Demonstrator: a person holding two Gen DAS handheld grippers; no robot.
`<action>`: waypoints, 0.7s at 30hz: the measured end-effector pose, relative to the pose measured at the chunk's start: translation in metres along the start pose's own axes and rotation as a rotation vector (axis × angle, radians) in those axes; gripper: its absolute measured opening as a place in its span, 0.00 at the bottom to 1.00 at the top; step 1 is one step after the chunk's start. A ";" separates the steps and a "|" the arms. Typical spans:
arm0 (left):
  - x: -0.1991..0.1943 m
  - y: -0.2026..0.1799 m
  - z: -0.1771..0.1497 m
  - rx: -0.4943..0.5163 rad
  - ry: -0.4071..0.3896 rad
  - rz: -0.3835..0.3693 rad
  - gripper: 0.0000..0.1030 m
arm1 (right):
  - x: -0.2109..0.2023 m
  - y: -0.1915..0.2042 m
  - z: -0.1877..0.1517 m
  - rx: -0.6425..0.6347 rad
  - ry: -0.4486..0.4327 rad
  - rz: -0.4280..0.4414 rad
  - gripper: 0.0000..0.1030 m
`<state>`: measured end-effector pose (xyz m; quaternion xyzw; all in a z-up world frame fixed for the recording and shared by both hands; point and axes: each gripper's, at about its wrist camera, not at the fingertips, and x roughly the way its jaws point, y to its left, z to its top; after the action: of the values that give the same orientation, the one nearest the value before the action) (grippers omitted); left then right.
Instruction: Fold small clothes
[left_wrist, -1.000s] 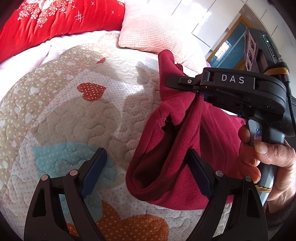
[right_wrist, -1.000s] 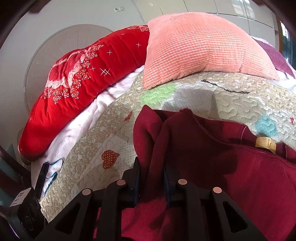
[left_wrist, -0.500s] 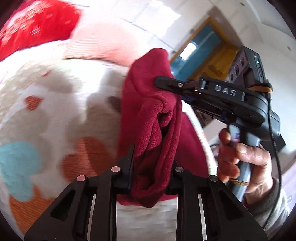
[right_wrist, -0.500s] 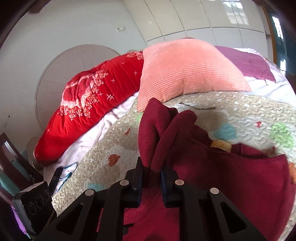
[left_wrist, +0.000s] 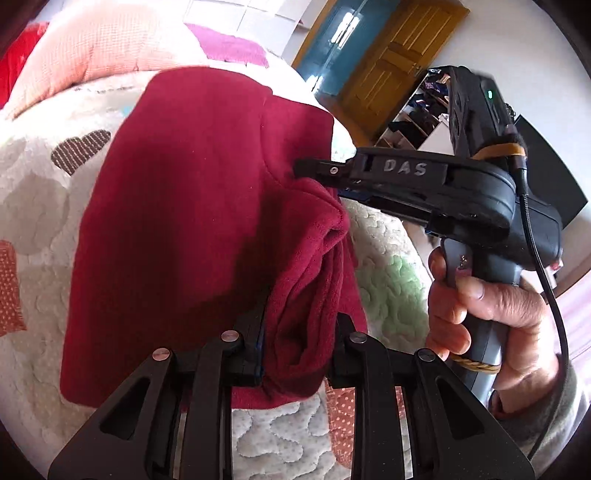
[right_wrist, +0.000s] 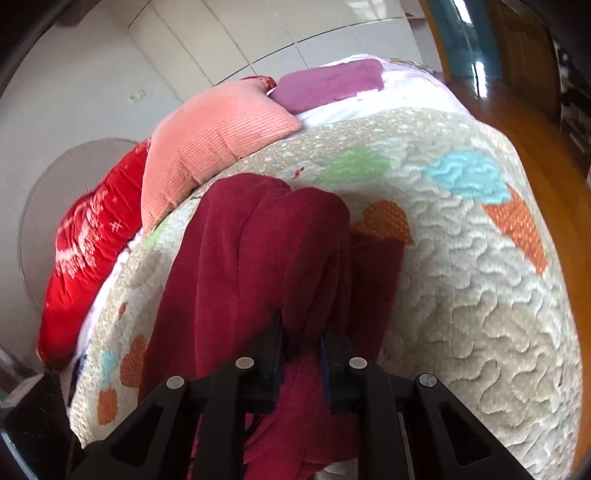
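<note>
Left gripper (left_wrist: 297, 350), spread wide a second ago, now pinches bunched edge of maroon fleece garment (left_wrist: 177, 229) at lower centre of left view. Right gripper (right_wrist: 301, 354) stays clamped on another bunched edge, lower centre of right view; also visible at right of left view. Garment, earlier crumpled upright, now drawn across heart-print quilt (right_wrist: 480, 295), flat panel spread toward pink pillow (right_wrist: 214, 144). Judgement: fold stroke under way, both edges secured.

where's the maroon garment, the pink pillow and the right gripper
maroon garment (left_wrist: 177, 221), left wrist view, flat middle of the cloth
pink pillow (right_wrist: 207, 147), right wrist view, ribbed front face
right gripper (left_wrist: 314, 170), left wrist view, tip of the fingers at the cloth
</note>
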<state>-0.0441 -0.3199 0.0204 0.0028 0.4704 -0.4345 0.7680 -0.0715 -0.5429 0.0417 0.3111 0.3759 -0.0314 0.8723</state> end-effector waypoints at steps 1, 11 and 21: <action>-0.005 -0.001 -0.002 0.009 0.002 0.004 0.27 | -0.004 -0.001 0.001 0.016 -0.014 0.021 0.22; -0.057 0.013 -0.017 0.033 -0.112 0.086 0.37 | 0.011 0.029 0.019 -0.189 -0.062 -0.219 0.33; -0.049 0.013 -0.041 0.143 -0.021 0.032 0.38 | -0.028 0.086 -0.016 -0.331 0.048 0.067 0.38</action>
<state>-0.0739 -0.2625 0.0278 0.0605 0.4301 -0.4549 0.7775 -0.0763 -0.4696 0.0969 0.1761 0.3862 0.0676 0.9029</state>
